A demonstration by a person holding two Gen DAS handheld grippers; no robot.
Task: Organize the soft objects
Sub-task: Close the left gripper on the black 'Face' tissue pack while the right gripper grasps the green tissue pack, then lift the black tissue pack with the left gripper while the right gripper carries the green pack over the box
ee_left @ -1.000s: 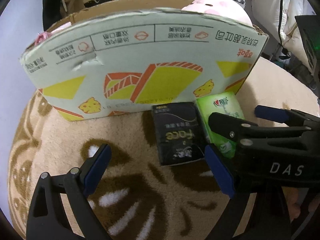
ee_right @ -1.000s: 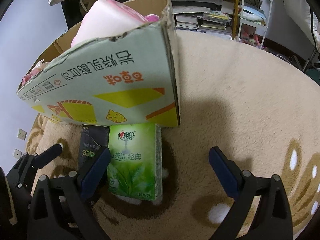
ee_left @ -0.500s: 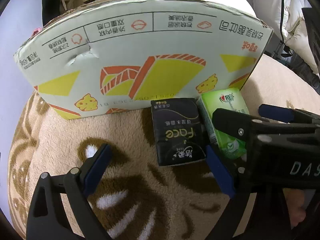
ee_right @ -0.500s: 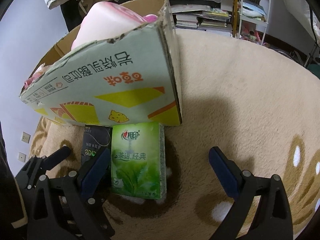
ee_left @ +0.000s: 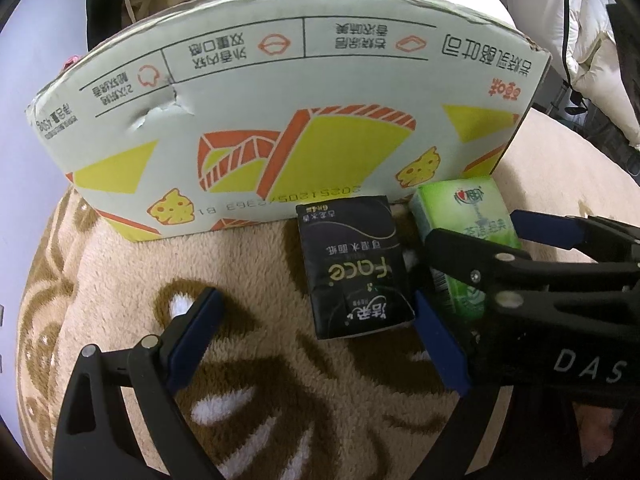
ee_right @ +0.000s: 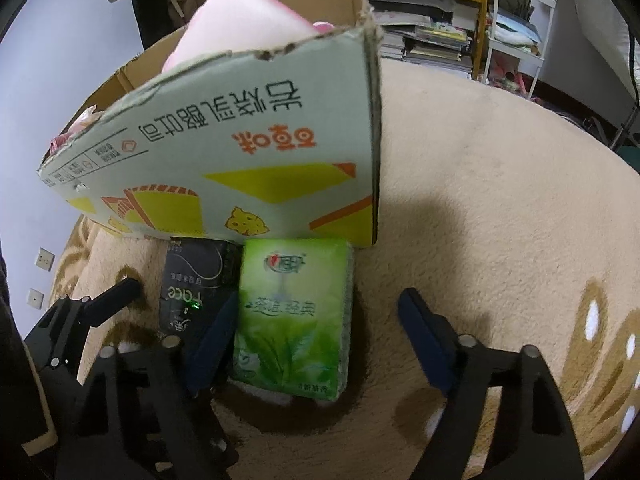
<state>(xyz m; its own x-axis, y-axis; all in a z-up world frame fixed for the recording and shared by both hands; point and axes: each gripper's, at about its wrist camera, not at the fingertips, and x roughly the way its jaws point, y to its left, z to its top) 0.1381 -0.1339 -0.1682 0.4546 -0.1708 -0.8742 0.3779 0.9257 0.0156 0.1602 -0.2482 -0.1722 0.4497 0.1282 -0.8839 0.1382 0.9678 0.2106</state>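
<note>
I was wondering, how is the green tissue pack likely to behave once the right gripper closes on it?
The green tissue pack looks like soft tissues in glossy film, so it will probably squash between the pads and feel light. The shiny wrapper may be a little slippery. It lies flat on the plush rug, so it seems unlikely to roll or tip. The right gripper, jaws just closing, straddles it.

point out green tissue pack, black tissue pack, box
green tissue pack (ee_right: 294, 316), right wrist view, middle of its top face
black tissue pack (ee_left: 356, 268), left wrist view, middle of its top face
box (ee_left: 280, 120), left wrist view, printed front wall
</note>
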